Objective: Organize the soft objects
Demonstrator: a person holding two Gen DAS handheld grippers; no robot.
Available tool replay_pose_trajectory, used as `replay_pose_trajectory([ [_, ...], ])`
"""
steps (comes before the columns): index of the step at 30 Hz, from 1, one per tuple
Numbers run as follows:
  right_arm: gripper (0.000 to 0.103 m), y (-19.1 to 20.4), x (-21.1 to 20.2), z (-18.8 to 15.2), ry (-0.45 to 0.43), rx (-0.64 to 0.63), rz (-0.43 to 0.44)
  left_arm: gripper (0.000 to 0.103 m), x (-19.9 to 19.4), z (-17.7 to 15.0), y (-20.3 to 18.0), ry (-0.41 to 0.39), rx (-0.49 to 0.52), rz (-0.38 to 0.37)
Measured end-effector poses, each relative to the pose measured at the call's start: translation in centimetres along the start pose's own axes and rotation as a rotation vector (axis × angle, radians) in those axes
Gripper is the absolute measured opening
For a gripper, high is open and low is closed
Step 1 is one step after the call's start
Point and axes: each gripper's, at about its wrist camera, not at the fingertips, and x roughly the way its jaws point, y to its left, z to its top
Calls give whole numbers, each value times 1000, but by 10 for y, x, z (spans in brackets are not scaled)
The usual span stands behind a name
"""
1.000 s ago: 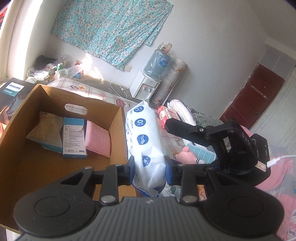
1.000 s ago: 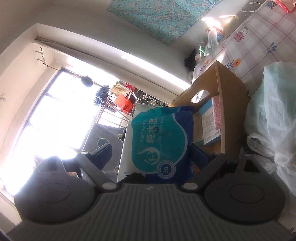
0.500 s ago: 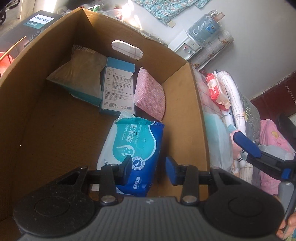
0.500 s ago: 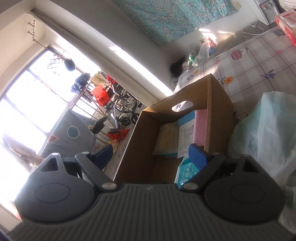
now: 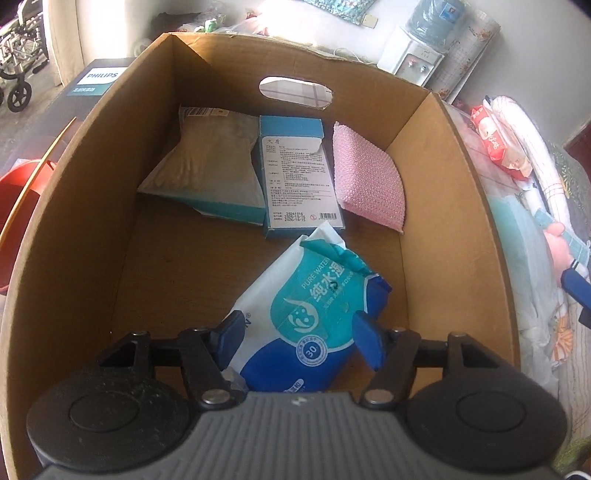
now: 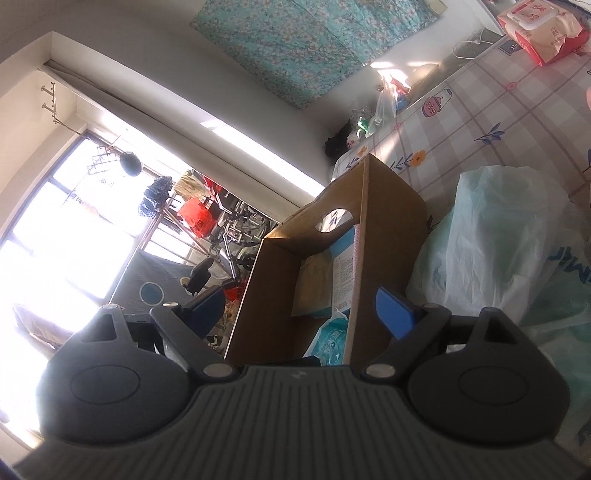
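A blue and white pack of wet wipes [image 5: 314, 317] lies on the floor of the cardboard box [image 5: 461, 206]. My left gripper [image 5: 301, 334] is open just above the pack, its fingers either side of it and apart from it. Behind the pack lie a grey pouch [image 5: 207, 166], a teal carton [image 5: 299, 177] and a pink sponge [image 5: 365, 181]. My right gripper [image 6: 299, 306] is open and empty, outside the box [image 6: 391, 229], with its fingers astride the box's near wall. The pack also shows in the right wrist view [image 6: 330, 341].
A red wipes pack [image 5: 498, 144] lies on the patterned bed right of the box; it also shows in the right wrist view [image 6: 543, 27]. A pale plastic bag [image 6: 498, 236] sits beside the box. A dark Philips box [image 5: 99, 79] stands on the left. A water dispenser [image 5: 417, 48] is behind.
A second ago both grippers held the wipes pack above the box. The right let go and drew back. The left set the pack on the box floor and opened wider.
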Motion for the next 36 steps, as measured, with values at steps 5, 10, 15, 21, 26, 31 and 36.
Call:
replay_pose_trajectory([
  [5,90,-9,-3,-3,-4,24,7,75,16,9,-8,82,118,85],
  [10,90,-14,-7,-2,-15,34,11,75,12,18,-10,76,159,130],
  [15,90,-18,-9,-2,-16,51,16,77,24,19,-6,163,166,117],
  [21,90,-19,-14,-5,-22,51,22,73,28,12,-7,223,89,68],
  [26,90,-23,-17,-6,-28,66,14,58,28,5,-20,215,48,-5],
  [31,89,-29,-26,-12,-35,84,1,49,31,6,-35,186,17,-31],
  [36,90,-42,-37,-22,-44,119,-26,45,35,3,-42,172,-49,-63],
])
